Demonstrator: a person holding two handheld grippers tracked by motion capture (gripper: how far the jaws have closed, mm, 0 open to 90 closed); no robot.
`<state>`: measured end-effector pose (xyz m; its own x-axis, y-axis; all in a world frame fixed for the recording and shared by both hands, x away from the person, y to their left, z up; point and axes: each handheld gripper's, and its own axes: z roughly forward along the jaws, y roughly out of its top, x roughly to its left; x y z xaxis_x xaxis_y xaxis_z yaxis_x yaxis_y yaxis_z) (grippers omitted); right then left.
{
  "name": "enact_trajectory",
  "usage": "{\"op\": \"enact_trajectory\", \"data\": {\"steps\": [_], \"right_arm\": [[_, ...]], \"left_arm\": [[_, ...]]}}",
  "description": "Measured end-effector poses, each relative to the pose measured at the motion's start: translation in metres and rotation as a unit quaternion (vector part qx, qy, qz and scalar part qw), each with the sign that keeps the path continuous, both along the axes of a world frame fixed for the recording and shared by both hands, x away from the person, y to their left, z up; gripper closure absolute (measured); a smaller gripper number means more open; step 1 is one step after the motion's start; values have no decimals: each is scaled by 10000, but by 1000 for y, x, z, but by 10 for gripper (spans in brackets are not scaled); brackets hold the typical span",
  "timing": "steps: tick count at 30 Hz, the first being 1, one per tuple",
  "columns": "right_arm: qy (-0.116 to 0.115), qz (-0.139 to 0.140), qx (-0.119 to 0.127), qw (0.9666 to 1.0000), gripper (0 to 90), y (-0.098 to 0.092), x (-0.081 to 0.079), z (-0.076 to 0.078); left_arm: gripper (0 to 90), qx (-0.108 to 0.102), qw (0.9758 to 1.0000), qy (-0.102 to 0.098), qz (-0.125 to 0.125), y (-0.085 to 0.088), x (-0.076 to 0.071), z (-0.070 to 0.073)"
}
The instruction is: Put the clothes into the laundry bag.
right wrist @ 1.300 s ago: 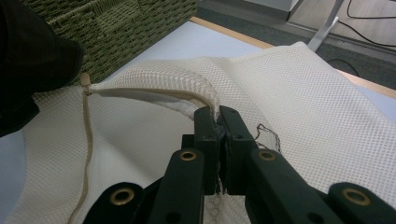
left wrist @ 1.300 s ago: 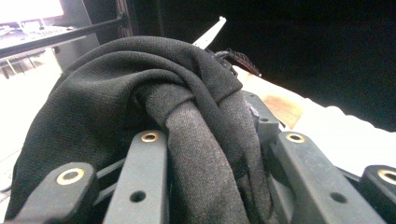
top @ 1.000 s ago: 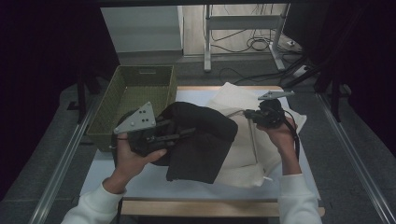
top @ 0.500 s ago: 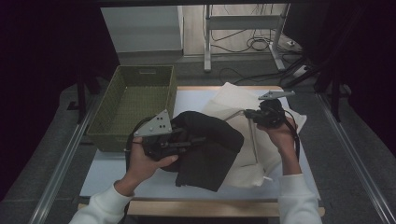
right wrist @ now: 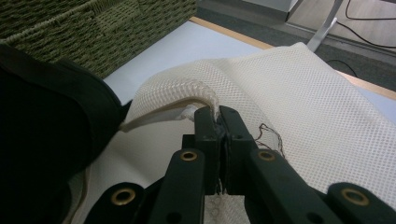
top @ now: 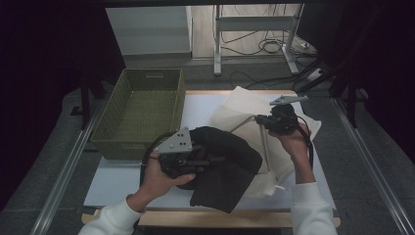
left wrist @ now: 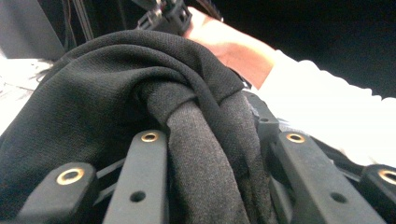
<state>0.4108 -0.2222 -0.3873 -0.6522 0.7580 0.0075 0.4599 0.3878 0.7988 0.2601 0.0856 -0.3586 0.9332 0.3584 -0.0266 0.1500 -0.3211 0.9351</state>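
Note:
A black garment (top: 230, 171) lies bunched on the table in front of a cream mesh bag (top: 244, 105). My left gripper (top: 214, 160) is shut on a thick fold of the black garment (left wrist: 93, 107), which fills the space between the jaws of my left gripper (left wrist: 208, 135). My right gripper (top: 258, 120) is shut on the mesh bag's rim and holds it lifted. In the right gripper view the jaws of my right gripper (right wrist: 217, 114) pinch the corded edge of the mesh bag (right wrist: 299, 102), and the black garment (right wrist: 42, 121) sits at the left.
A green woven basket (top: 141, 105) stands at the table's left, beside the white table top (top: 200, 105). A metal stand and cables (top: 266, 46) are on the floor beyond the far edge. Rails run along both sides.
My left hand has carried the black garment to the right and lower, closer to the mesh bag. The right hand has stayed where it was, still holding the rim.

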Motion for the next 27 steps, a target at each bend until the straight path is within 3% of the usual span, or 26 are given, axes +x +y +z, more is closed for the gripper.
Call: {"op": "enact_trajectory", "data": {"steps": [5,17,27], "right_arm": [[27,37,-27,10000,870,2,0,-1],[-12,165,-39,9999,873,8,-5,4],[7,233,-79,9997,873,9,-6,5]], "left_arm": [[668,64,9998,184,-29,-11,10,-12],[667,349,9993,26,165,-26,14,-19],[667,436,9982,198,360,-33,32,-32]]}}
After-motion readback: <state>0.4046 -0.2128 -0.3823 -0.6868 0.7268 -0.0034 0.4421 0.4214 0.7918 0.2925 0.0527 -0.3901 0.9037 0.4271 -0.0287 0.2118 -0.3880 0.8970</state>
